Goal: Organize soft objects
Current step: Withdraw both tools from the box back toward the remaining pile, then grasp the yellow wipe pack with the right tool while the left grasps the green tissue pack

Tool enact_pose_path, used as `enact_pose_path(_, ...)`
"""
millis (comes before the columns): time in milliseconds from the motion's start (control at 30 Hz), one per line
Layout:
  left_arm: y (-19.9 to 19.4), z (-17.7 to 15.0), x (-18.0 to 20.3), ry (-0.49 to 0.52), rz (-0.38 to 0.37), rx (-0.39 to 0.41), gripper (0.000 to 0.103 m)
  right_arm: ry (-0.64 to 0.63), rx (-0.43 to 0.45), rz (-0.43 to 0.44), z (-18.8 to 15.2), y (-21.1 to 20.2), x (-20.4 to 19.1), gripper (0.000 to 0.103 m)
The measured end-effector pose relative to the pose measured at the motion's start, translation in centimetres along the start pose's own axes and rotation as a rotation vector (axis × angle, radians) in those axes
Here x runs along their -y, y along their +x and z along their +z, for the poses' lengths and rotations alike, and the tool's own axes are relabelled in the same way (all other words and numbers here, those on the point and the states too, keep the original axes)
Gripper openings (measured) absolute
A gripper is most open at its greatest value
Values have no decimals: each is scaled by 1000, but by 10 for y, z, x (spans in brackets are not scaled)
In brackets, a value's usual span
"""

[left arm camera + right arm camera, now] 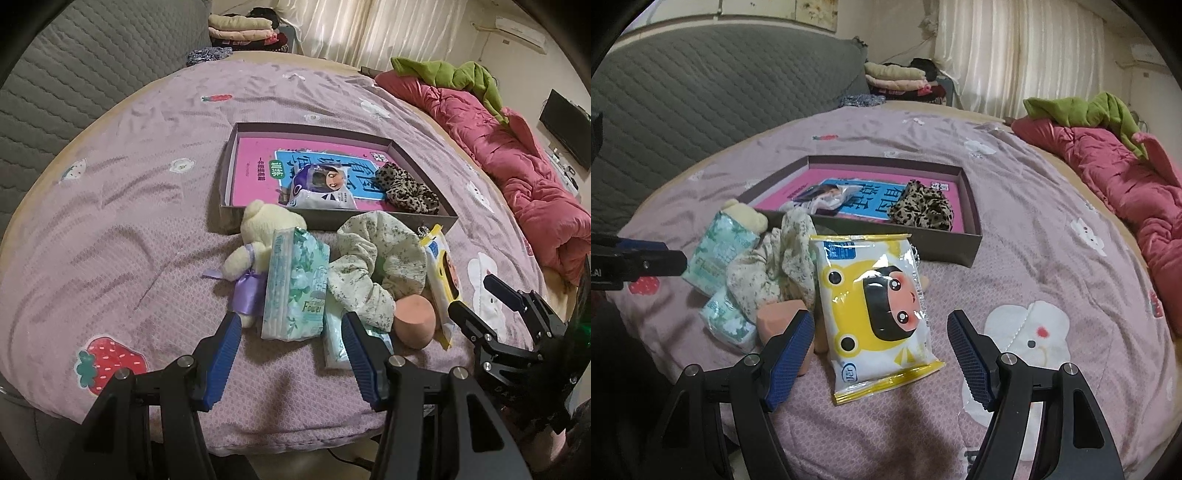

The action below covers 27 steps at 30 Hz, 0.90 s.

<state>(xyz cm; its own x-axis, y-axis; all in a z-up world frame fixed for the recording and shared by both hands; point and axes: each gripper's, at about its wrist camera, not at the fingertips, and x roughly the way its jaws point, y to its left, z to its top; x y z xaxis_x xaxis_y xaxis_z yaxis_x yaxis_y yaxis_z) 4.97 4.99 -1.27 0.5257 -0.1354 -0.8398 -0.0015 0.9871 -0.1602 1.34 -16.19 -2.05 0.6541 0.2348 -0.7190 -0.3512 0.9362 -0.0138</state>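
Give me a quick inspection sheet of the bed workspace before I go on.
Surface: purple bedsheet, rumpled.
Job's things: box holds leopard scrunchie and a small packet; plush bear, tissue pack, floral cloth, pink sponge, wipes pack lie before it.
Clutter: nothing seen.
Grippers: left gripper open near the tissue pack; right gripper open around the wipes pack.
Cables: dark cable at the bed's edge.
Surroundings: pink quilt, folded clothes, curtains.
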Motion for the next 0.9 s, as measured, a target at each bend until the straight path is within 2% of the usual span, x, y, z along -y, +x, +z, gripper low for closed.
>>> enact_pose_path(533, 14, 2, 0, -11, -3, -17, 56, -74, -46, -36, -4, 30, -8, 76)
enact_pose_path(767, 20, 9, -4, -13, -4, -5, 56, 5, -66, 6, -2, 39, 7, 76)
enact_pose_path(900, 26, 13, -8, -29, -34, -12, 56, 32, -59, 6, -1, 38, 14, 76)
